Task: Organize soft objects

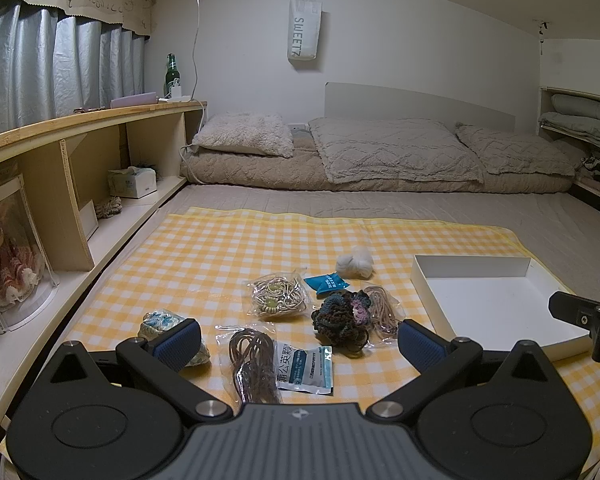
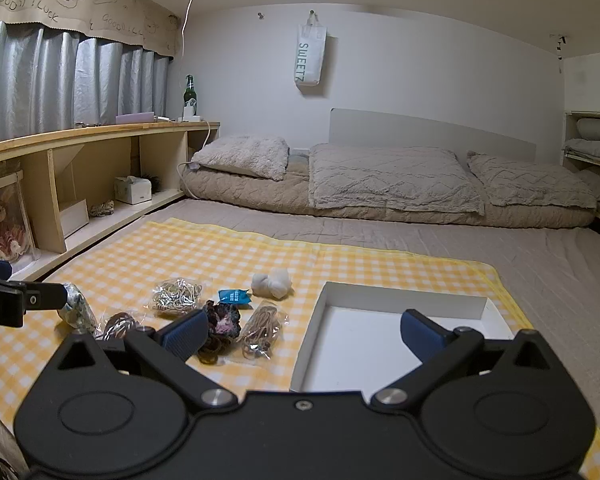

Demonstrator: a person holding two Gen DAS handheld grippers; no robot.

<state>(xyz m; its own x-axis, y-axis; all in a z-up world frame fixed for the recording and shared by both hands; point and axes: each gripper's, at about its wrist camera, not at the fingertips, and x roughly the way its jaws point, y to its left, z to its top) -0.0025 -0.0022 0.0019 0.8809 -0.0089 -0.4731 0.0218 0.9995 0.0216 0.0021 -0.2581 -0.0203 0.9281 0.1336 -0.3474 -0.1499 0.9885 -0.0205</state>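
Soft items lie on a yellow checked cloth [image 1: 204, 256]: a white cotton wad [image 1: 354, 263], a dark crocheted scrunchie [image 1: 342, 320], a bag of beige cords [image 1: 277, 296], a bag of brown cord [image 1: 252, 364], a small blue packet [image 1: 326, 282], a white-blue sachet [image 1: 304, 368] and a floral pouch [image 1: 160, 322]. An empty white tray [image 1: 496, 304] stands to their right, and shows in the right wrist view [image 2: 380, 344]. My left gripper [image 1: 300, 340] is open and empty above the bags. My right gripper [image 2: 304, 334] is open and empty over the tray's near left corner.
A wooden shelf unit [image 1: 80, 168] runs along the left with a tissue box [image 1: 132, 182] and a boxed doll [image 1: 8, 264]. Pillows [image 1: 392, 148] and folded bedding lie at the back. A green bottle [image 1: 172, 76] stands on the shelf top.
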